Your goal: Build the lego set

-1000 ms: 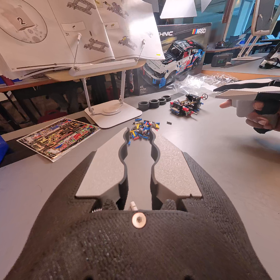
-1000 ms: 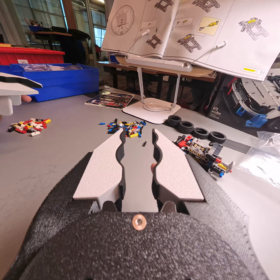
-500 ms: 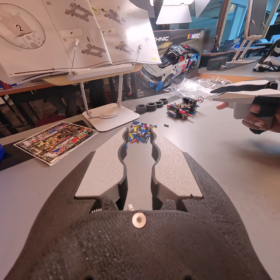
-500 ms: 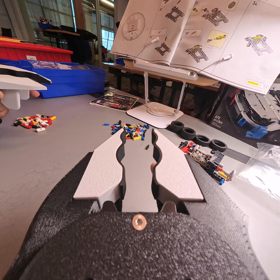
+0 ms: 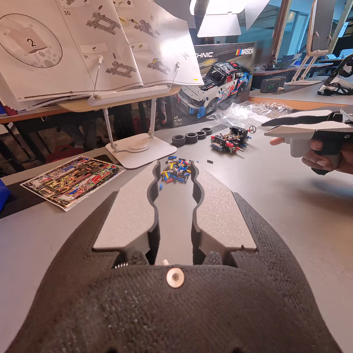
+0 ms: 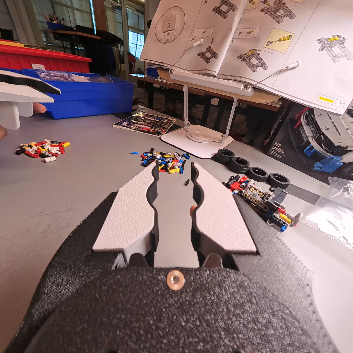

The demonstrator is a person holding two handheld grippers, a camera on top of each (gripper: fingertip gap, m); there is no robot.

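grey table (image 5: 267, 200) w/ loose lego bits (image 5: 177, 170), blue bin (image 6: 86, 95) behind; both tools (image 5: 174, 168) (image 6: 174, 168) open, empty.

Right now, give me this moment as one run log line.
left gripper: open, empty, above table | right gripper: open, empty | small parts pile: untouched | chassis: on table beside four tyres

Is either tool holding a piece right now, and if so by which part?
Nothing is held. The left tool and the right tool are both open and empty, above the table short of the pile of small pieces.
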